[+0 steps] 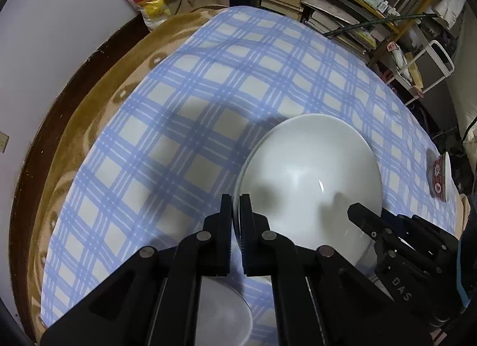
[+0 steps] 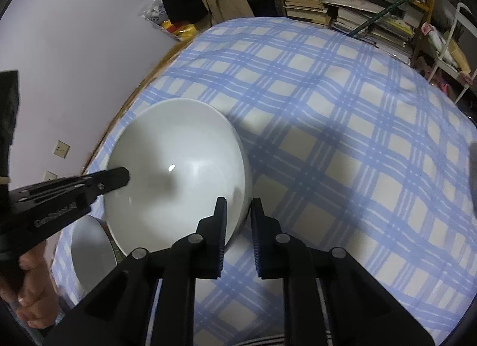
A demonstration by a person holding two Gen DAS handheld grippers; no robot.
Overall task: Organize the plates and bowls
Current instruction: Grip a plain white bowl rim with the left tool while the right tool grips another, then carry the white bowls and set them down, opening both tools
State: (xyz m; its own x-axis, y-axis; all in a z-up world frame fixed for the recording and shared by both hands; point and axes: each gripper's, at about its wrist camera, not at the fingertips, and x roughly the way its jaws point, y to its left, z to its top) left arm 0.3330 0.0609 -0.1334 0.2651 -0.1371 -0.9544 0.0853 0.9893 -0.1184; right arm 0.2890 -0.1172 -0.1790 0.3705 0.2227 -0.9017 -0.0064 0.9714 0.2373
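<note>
Both claws pinch the glossy round white bowl's (image 1: 310, 179) thin rim.

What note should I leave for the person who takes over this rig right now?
Left gripper: shut on the big white bowl, at its left rim.
Right gripper: shut on the opposite rim.
The bowl seems to rest on the checked cloth. A smaller white dish lies beside it; a red patterned bowl stands at the far right edge.
Done: two-handed grip.
Left: lift, stack, gather the rest.
</note>
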